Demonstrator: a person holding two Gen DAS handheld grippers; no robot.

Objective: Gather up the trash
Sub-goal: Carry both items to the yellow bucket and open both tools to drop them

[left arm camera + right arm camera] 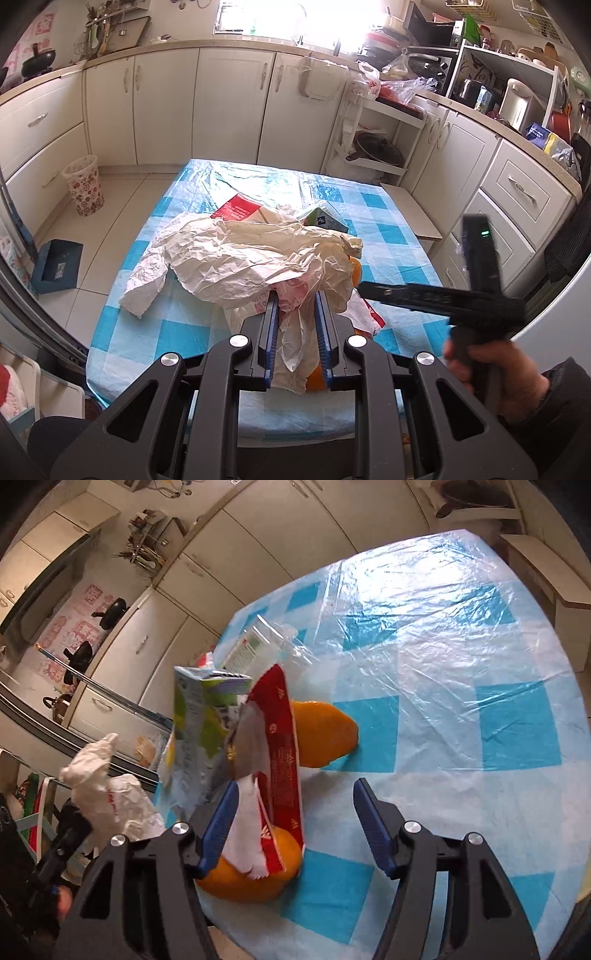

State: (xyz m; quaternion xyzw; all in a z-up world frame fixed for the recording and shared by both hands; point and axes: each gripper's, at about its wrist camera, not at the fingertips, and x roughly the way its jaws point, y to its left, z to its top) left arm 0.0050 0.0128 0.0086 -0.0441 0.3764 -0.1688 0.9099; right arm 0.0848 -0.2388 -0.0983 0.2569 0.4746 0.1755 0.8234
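My left gripper (296,295) is shut on a crumpled cream plastic bag (251,258) that lies spread over the blue checked table (177,328). Under the bag show a red-and-white wrapper (236,210), a green-and-white carton (325,218) and orange peel (356,273). My right gripper (291,790) is open, low over the table, around a red-and-white wrapper (280,757) lying on orange peel (251,878). A second peel (325,734) and the carton (199,731) lie just beyond. The right gripper also shows in the left wrist view (443,295). The bag shows at left in the right wrist view (107,794).
A patterned waste bin (84,184) stands on the floor left of the table, with a blue box (55,266) nearer. White cabinets (229,107) line the far wall and right side. A white shelf rack (373,140) and a low step (413,214) stand beyond the table's far right corner.
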